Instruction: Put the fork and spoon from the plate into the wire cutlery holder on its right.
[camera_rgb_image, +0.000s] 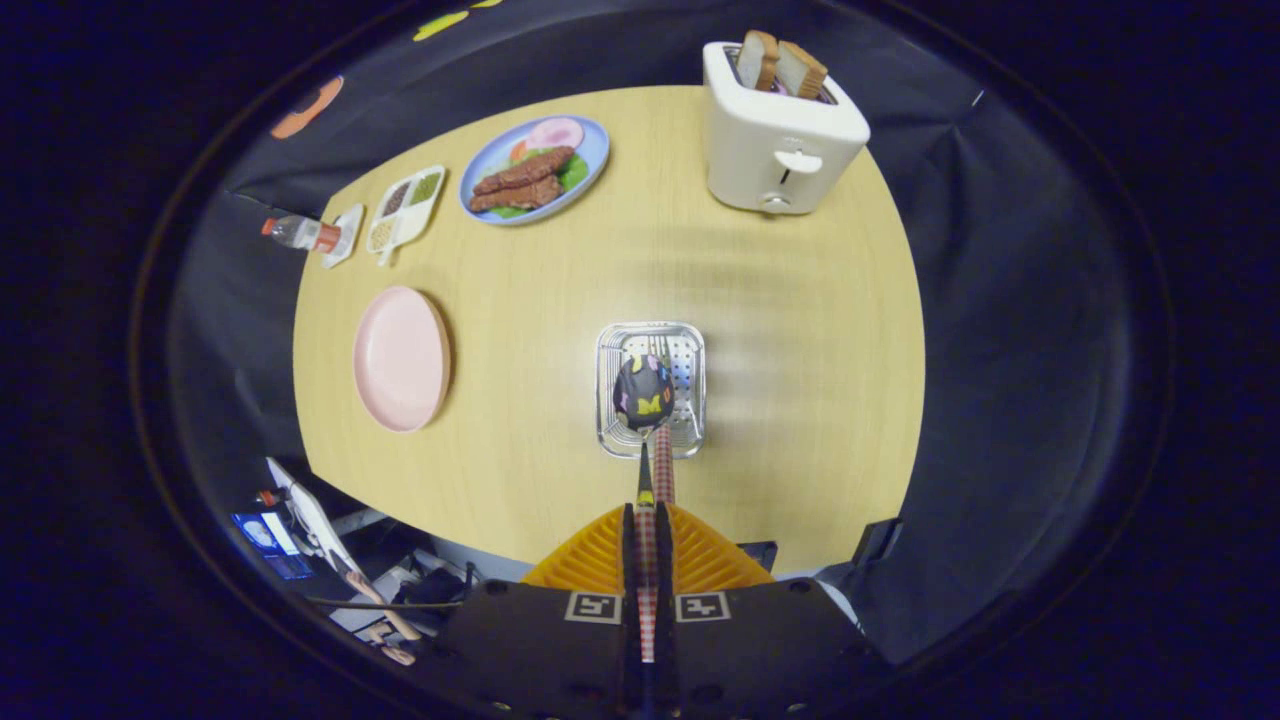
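My gripper (648, 515) is shut on the checked handle of a spoon (643, 393). The spoon points straight ahead of the fingers, and its shiny bowl hangs over the wire cutlery holder (612, 345), seen from above on the wooden table. Just past the bowl, inside the holder, thin prongs like those of a fork (662, 350) show; the rest of that piece is hidden by the spoon. To the left of the holder lies the pink plate (400, 358), its face bare.
A white toaster (780, 140) with two bread slices stands beyond the holder to the right. Far left are a blue plate of food (535, 168), a divided condiment dish (406, 205) and a small bottle (300, 232). The table's near edge (480, 535) runs just below the holder.
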